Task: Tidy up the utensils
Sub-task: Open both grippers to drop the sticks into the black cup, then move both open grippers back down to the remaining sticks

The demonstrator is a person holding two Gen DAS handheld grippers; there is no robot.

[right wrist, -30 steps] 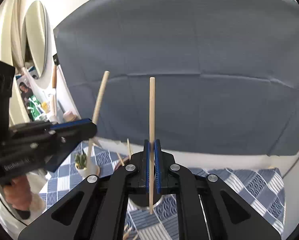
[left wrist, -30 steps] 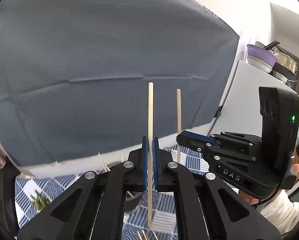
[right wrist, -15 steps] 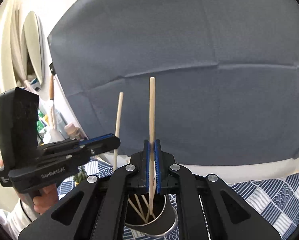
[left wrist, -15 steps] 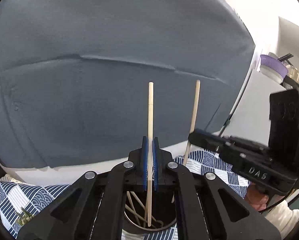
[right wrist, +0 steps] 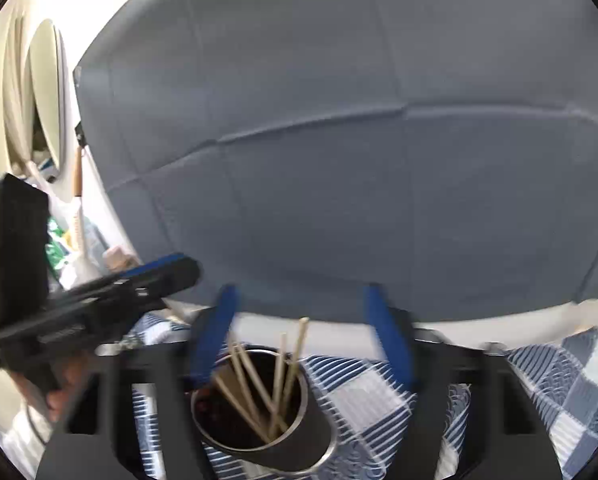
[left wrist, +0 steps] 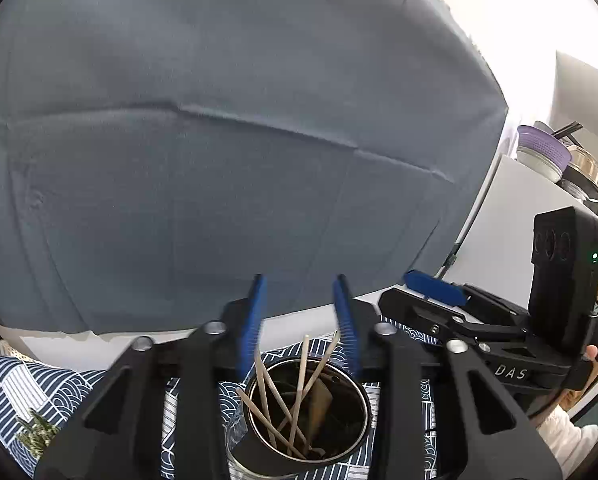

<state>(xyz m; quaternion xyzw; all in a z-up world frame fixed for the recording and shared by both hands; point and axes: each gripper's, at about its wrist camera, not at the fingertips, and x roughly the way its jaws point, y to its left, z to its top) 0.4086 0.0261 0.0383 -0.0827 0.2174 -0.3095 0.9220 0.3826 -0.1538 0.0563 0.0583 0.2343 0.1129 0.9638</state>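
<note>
A dark metal cup (left wrist: 351, 440) stands on the blue patterned tablecloth (left wrist: 27, 384) and holds several wooden chopsticks (left wrist: 301, 384). My left gripper (left wrist: 299, 312) is open and empty just above the cup's rim. My right gripper (right wrist: 303, 320) is open and empty above the same cup (right wrist: 299, 444), whose chopsticks (right wrist: 287, 372) lean inside it. The right gripper also shows at the right of the left wrist view (left wrist: 435, 286). The left gripper shows at the left of the right wrist view (right wrist: 171, 270).
A grey cloth backdrop (left wrist: 219, 160) hangs behind the table. A small green plant (left wrist: 35, 434) sits at the left. A white cabinet with stacked bowls (left wrist: 547, 156) stands at the right. Round mirrors (right wrist: 47, 92) hang on the left wall.
Both grippers opened and let go of their chopsticks, which dropped into the cup. Both grippers have lowered closer to the cup.
</note>
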